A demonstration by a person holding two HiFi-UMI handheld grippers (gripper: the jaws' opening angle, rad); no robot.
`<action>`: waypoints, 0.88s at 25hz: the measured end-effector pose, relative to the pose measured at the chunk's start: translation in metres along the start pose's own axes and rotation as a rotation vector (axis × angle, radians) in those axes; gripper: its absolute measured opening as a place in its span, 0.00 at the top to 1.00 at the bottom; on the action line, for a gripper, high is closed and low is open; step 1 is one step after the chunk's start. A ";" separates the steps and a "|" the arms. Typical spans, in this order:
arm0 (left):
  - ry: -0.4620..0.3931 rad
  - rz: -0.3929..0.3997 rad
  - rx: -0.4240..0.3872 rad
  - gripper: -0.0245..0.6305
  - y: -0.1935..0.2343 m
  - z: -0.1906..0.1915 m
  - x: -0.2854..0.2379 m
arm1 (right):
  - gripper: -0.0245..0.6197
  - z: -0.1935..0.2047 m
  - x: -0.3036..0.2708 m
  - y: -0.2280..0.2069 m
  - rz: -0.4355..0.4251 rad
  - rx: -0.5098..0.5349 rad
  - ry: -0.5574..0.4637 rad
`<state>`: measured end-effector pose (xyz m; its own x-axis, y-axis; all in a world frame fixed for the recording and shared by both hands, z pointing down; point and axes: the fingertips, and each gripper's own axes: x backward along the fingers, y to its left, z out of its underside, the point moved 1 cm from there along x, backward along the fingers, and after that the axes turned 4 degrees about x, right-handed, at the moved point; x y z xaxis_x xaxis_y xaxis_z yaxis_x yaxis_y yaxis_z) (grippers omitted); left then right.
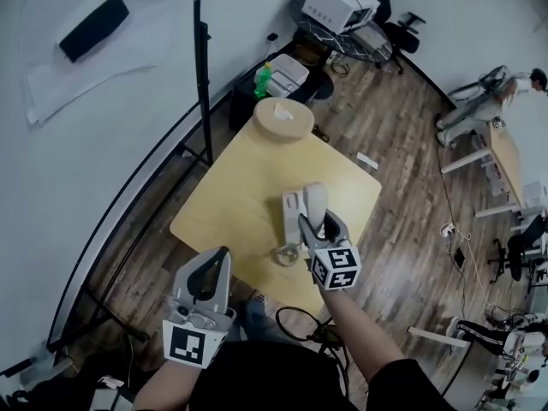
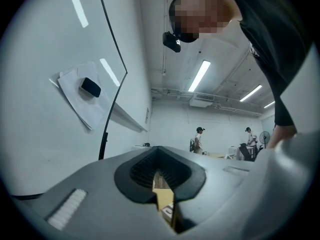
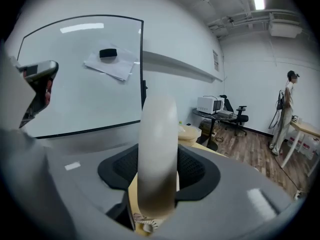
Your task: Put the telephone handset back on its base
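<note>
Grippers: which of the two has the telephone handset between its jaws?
The right gripper: its jaws clamp the white handset, held upright by the base. The left gripper is shut, with nothing in it.

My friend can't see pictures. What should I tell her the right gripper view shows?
A white phone handset stands upright in the middle of the picture, clamped between the grey jaws of the right gripper. Behind it is a whiteboard with a black eraser on it, and a person stands far off on the right.
</note>
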<state>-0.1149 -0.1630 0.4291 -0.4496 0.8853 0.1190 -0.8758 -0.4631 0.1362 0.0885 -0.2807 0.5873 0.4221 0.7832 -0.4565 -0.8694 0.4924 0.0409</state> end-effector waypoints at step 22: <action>0.059 -0.030 0.031 0.96 0.004 0.039 0.014 | 0.62 0.119 -0.090 -0.011 0.037 -0.143 0.301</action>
<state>-0.1184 -0.1540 0.4694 -0.4341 0.8991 0.0562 -0.8834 -0.4370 0.1693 0.0908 -0.3116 0.7340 0.3131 0.6419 -0.6999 -0.9190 0.3906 -0.0528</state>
